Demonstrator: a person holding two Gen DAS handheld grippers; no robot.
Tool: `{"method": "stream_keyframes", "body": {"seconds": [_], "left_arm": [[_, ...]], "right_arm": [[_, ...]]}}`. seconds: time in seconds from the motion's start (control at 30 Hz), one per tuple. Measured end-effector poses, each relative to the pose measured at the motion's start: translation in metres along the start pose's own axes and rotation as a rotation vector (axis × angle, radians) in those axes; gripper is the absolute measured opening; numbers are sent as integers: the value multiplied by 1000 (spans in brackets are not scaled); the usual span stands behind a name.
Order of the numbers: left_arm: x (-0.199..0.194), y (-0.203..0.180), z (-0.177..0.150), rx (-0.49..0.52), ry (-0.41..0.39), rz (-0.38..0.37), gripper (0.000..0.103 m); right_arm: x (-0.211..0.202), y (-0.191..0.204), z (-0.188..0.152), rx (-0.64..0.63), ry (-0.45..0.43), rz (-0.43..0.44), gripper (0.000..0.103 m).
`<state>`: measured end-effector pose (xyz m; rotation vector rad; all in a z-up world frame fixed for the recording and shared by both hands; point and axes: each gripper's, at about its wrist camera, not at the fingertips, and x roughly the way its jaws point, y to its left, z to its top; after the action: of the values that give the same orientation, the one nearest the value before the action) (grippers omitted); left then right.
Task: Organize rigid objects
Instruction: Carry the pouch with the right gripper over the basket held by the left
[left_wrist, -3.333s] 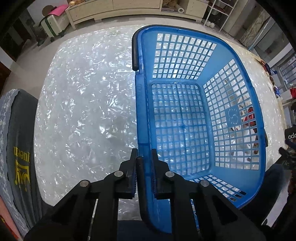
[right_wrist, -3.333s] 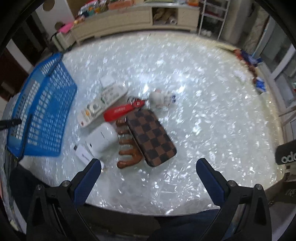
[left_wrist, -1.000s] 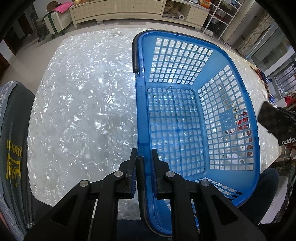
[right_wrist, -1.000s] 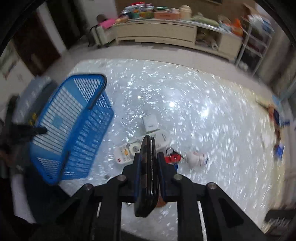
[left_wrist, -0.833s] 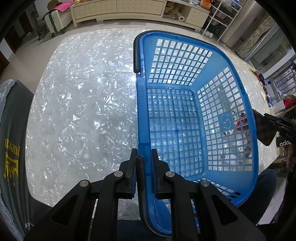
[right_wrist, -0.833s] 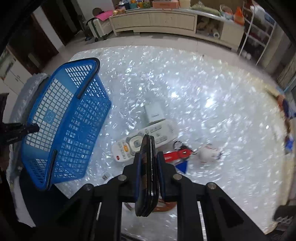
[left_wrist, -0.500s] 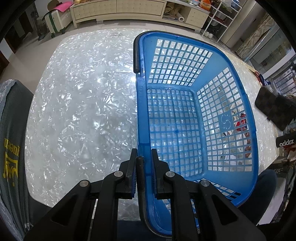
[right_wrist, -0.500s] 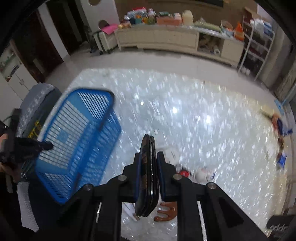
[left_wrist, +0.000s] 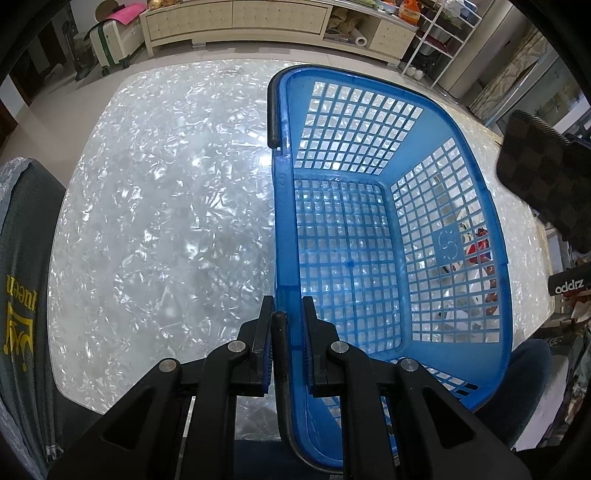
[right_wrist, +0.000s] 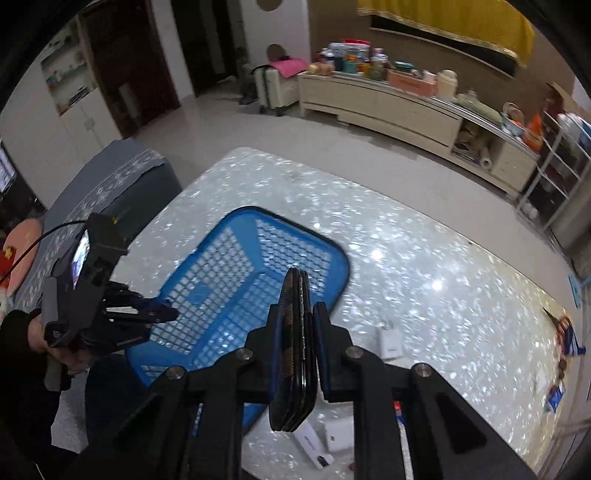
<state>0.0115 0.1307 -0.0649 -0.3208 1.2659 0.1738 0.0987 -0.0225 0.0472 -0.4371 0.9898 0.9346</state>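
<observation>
Left claw (left_wrist: 287, 332): pinched tight on the near rim of the basket (left_wrist: 369, 229) — one pad outside the wall, one inside, with the black handle bar running down between the fingers.
Right claw (right_wrist: 297, 332): clamped on the pouch (right_wrist: 293, 350), held edge-on; the pouch sticks out past the fingertips and hangs below them.
Pouch: flat, dark brown check with a rounded corner. From the left claw it shows high on the right (left_wrist: 546, 173), off the table (left_wrist: 166, 206) and beyond the basket's right wall, not inside it.
Basket: blue plastic lattice, open-topped, nothing in it, resting on the pearly white table. From the right claw it lies ahead and to the left, just past the pouch's tip.
Only in the right view: the left claw (right_wrist: 162, 314) seen from outside, gripping the basket's rim, a hand (right_wrist: 55, 347) around its grip; a white box (right_wrist: 389, 341) on the table right of the claw, and white items (right_wrist: 325, 439) under it.
Only in the left view: red and white things (left_wrist: 476, 251) through the basket's right wall — too hidden to name.
</observation>
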Motion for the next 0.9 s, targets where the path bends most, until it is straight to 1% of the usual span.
{"method": "stream_keyframes", "body": {"seconds": [0.1,0.27,0.43,0.6,0.9], "left_arm": [[-1,1,0,-4,-4,-11,14],[-1,0,0,-1,-5,-18,15],[-1,-1,0,5,-9,-4,15],[-2,0,-1,4,-14,-8,15],[-2,-1,-2,11,-17,0,15]], "right_arm": [[10,9,2,-22,16,17,16],[36,23,-1,-53,69,38,16],[59,29,-4,-56,109,62,16],[78,38,-3,-87,152,62,16],[112,42,-6,-88,190,58,16]]}}
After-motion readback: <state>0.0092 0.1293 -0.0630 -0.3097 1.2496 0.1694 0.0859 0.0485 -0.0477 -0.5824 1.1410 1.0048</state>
